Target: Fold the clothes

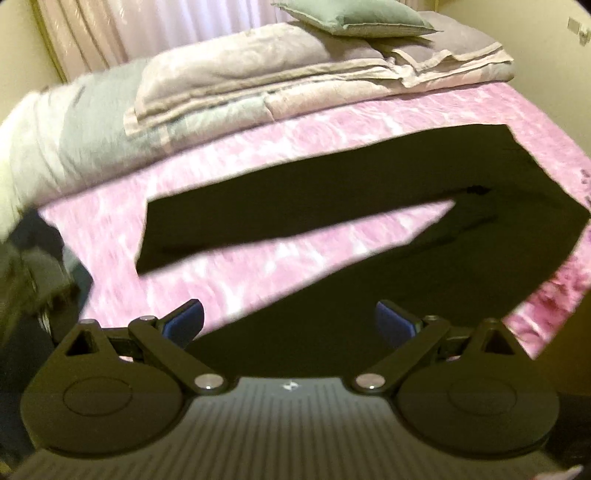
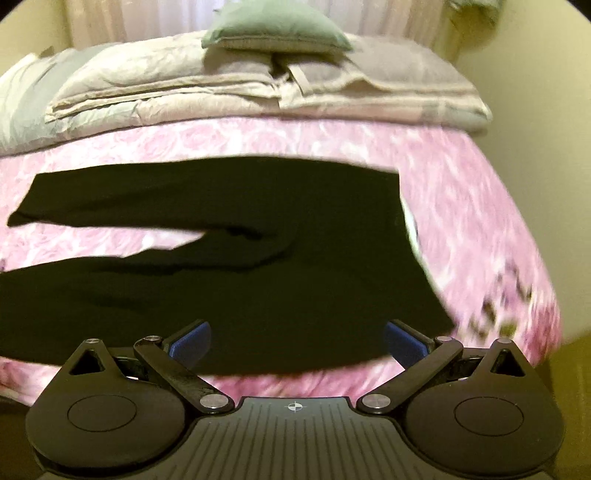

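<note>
Black trousers (image 1: 406,192) lie spread flat on the pink bed sheet (image 1: 258,155), legs apart and pointing left, waist to the right. They also show in the right wrist view (image 2: 258,258). My left gripper (image 1: 290,323) is open and empty, hovering over the near trouser leg. My right gripper (image 2: 297,341) is open and empty, above the near edge of the trousers by the waist. The blue pads (image 2: 192,341) stand wide apart. Both views are blurred.
A folded beige and grey duvet (image 2: 221,92) lies across the far end of the bed, with a green pillow (image 2: 273,29) on top. Curtains hang behind. A dark object (image 1: 40,266) stands off the bed's left edge. The pink sheet (image 2: 461,206) continues right of the waist.
</note>
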